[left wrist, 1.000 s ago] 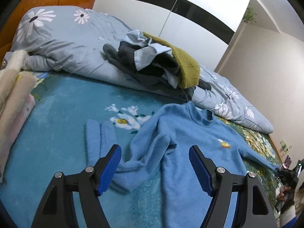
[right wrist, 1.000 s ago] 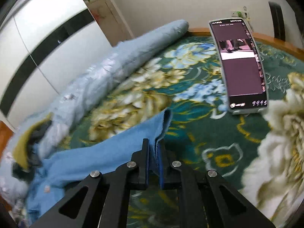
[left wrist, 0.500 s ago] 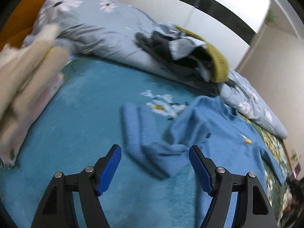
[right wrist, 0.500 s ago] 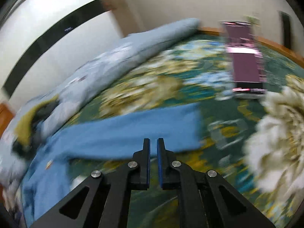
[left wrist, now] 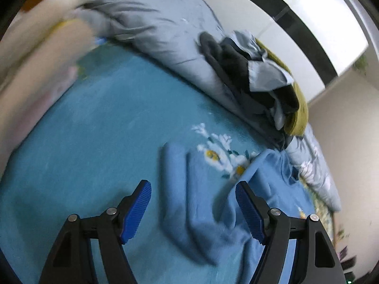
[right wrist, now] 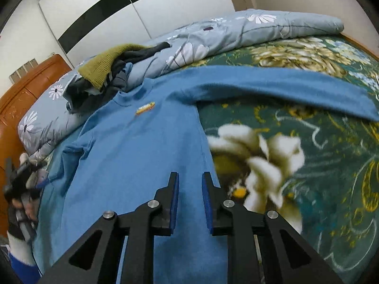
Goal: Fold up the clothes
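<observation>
Bedspread (right wrist: 331, 165) bears blue sweater (right wrist: 132, 146) beneath opening, empty right gripper (right wrist: 190, 179).

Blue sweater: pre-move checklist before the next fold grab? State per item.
1. Right gripper free of cloth: ok, jaws opening, nothing between them.
2. Left gripper open: ok, jaws wide, pads off the cloth.
3. Left sleeve in front of the left gripper: ok, crumpled ahead of the jaws.
4. Right sleeve laid out straight: ok.
5. Blue sweater body flat: not ok, puckers near the left armpit.
6. Clothes pile clear of the collar: cannot tell, it sits very close.
</observation>
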